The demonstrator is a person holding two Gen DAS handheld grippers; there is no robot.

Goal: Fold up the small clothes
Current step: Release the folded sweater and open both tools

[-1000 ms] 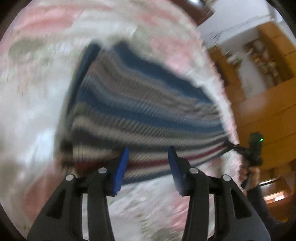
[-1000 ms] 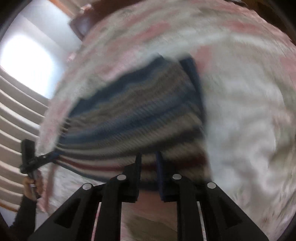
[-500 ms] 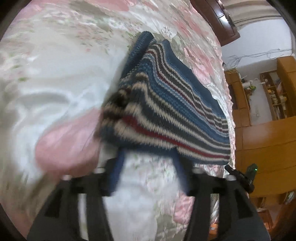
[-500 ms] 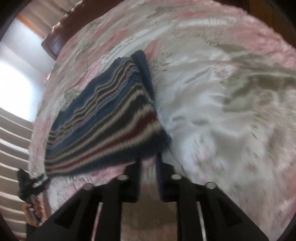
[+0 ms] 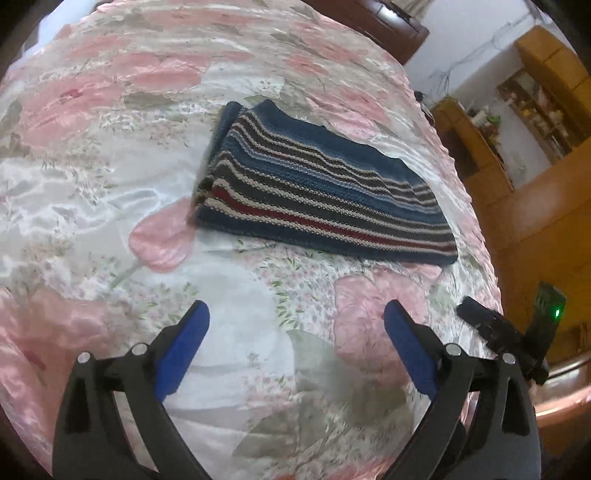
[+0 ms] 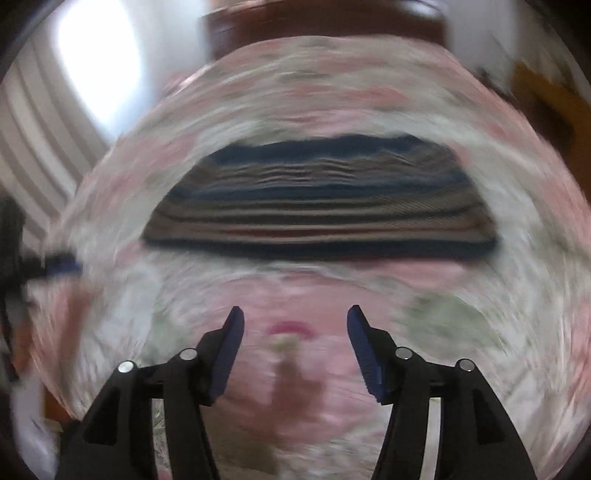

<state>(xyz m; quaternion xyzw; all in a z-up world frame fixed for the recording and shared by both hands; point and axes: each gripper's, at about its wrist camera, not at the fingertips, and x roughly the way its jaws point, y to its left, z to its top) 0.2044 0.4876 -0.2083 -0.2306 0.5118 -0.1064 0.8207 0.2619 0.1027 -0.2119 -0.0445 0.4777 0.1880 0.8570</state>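
Observation:
A striped knit garment [image 5: 314, 192], blue with cream, grey and red bands, lies folded flat on the floral bedspread [image 5: 110, 155]. My left gripper [image 5: 295, 321] stands wide open over the bedspread, well short of the garment's near edge. In the left wrist view the other gripper [image 5: 495, 328] shows at the bed's right edge. The right wrist view is motion-blurred: the garment [image 6: 317, 206] lies ahead, and my right gripper [image 6: 293, 317] is open with nothing between its fingers, apart from the cloth.
The pink and white floral bedspread [image 6: 480, 332] covers the whole bed. A dark wooden headboard [image 5: 369, 18] stands at the far end. Orange wooden cabinets and shelves [image 5: 535, 129] line the right side. A bright window with striped curtains [image 6: 74, 74] is at the left.
Both grippers let go of the garment and pulled back from it; their jaws opened wide. The garment dropped flat onto the bed. The right wrist view swung round to face it squarely.

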